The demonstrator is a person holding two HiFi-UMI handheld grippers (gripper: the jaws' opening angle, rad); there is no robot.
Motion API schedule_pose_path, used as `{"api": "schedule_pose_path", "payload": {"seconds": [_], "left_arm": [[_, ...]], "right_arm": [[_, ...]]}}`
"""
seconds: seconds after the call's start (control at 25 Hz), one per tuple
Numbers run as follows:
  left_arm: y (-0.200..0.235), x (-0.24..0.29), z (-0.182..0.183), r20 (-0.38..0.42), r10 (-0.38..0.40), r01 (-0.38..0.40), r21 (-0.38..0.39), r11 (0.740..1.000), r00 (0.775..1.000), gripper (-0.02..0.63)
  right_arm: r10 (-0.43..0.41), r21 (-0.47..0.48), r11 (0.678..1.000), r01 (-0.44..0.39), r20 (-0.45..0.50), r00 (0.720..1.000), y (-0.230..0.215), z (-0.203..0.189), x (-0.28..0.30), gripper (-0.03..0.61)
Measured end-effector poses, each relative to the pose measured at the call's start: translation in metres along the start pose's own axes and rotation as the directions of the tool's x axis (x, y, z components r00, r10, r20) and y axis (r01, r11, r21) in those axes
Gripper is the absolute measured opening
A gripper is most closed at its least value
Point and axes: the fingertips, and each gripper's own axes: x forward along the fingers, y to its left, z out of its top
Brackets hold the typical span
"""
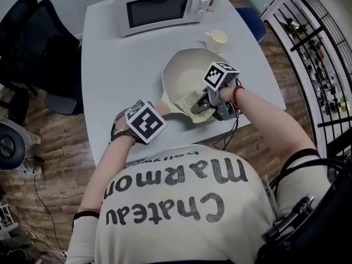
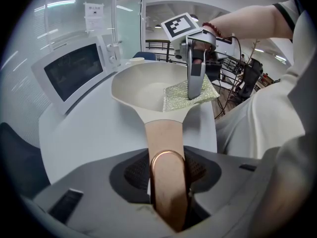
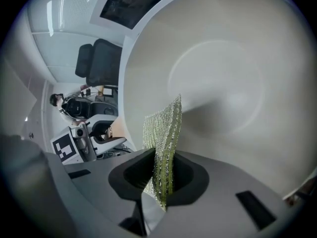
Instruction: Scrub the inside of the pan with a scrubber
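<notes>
A cream pan (image 1: 190, 73) (image 2: 143, 86) (image 3: 223, 83) sits on the grey table, its tan handle (image 2: 166, 148) pointing toward me. My left gripper (image 1: 157, 114) (image 2: 168, 182) is shut on that handle, the copper hanging loop showing between the jaws. My right gripper (image 1: 199, 106) (image 3: 161, 175) is shut on a glittery green scrubber (image 1: 190, 100) (image 2: 190, 94) (image 3: 163, 133), held on edge. The scrubber lies against the pan's near inner wall, close to the handle joint.
A white microwave (image 1: 162, 7) (image 2: 74, 73) stands at the table's far side, and a cream cup (image 1: 217, 40) sits just behind the pan. A black office chair (image 1: 38, 54) is to the left of the table. Railings run along the right.
</notes>
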Motion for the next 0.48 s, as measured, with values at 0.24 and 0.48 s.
{"api": "schedule_pose_path", "payload": {"seconds": [0.24,0.48], "left_arm": [[-0.001,0.0,0.001,0.0,-0.011,0.011,-0.011,1.0,1.0,0.154],[-0.001,0.002,0.001,-0.003,-0.009,0.009,-0.01,1.0,1.0,0.155]], "right_arm": [[-0.102,-0.073,0.993,0.094,-0.114,0.988,-0.022,-0.019,-0.012,0.058],[-0.232,-0.15,0.968,0.204,-0.204,0.951,-0.046,-0.023,-0.024,0.059]]}}
